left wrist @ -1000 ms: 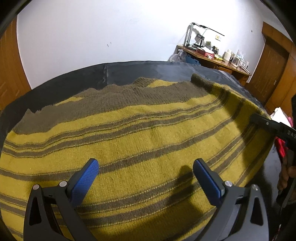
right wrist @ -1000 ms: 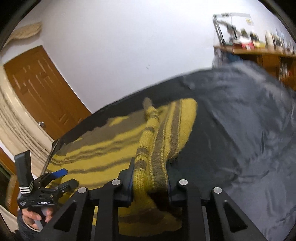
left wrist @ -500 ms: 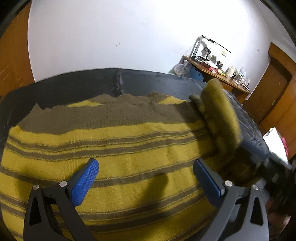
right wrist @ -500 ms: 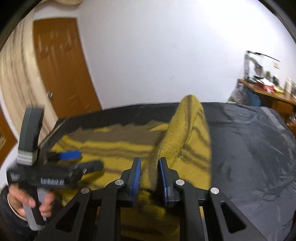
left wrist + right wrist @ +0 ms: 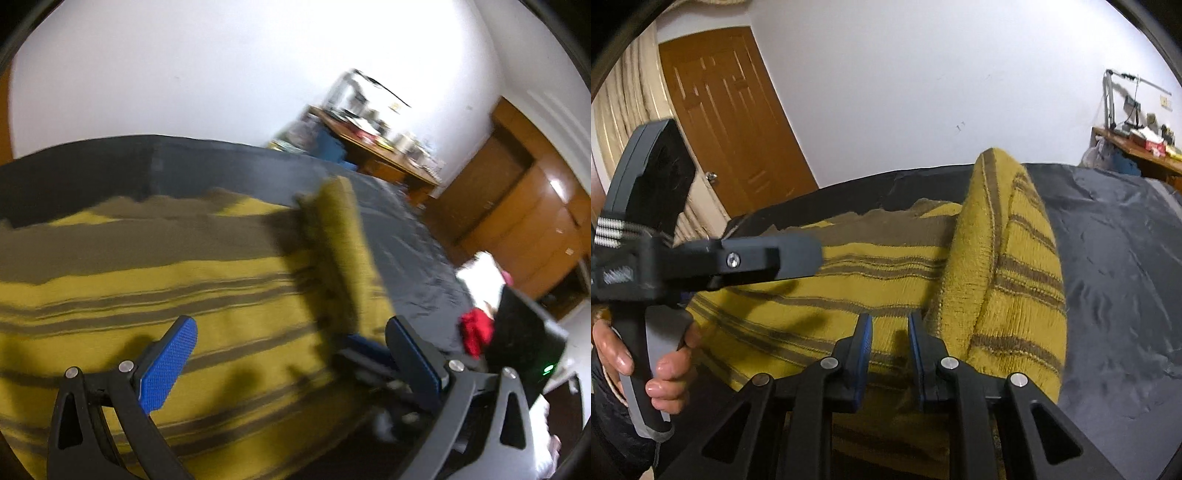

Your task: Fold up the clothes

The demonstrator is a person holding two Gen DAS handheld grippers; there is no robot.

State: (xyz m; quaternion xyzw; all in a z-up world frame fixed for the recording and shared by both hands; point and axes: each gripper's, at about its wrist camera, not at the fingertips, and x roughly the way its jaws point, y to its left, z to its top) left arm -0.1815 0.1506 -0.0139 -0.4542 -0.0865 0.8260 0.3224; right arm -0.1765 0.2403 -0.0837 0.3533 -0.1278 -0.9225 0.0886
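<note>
A yellow knit sweater with brown stripes lies on a dark bed cover. Its right part is folded over into a raised ridge, also seen in the left wrist view. My left gripper is wide open above the sweater's near edge and holds nothing. My right gripper has a small gap between its pads with no fabric in it; the fold lies just right of it. The left gripper's body shows at left in the right wrist view, held by a hand.
A wooden desk with clutter stands at the far right by the white wall. A wooden door is at far left, wooden cabinets at right. Red cloth lies beside the bed. The dark cover stretches right of the sweater.
My right gripper carried the sweater's right part leftward over the body, then opened slightly and let it go. The left gripper stayed open and swung to the right.
</note>
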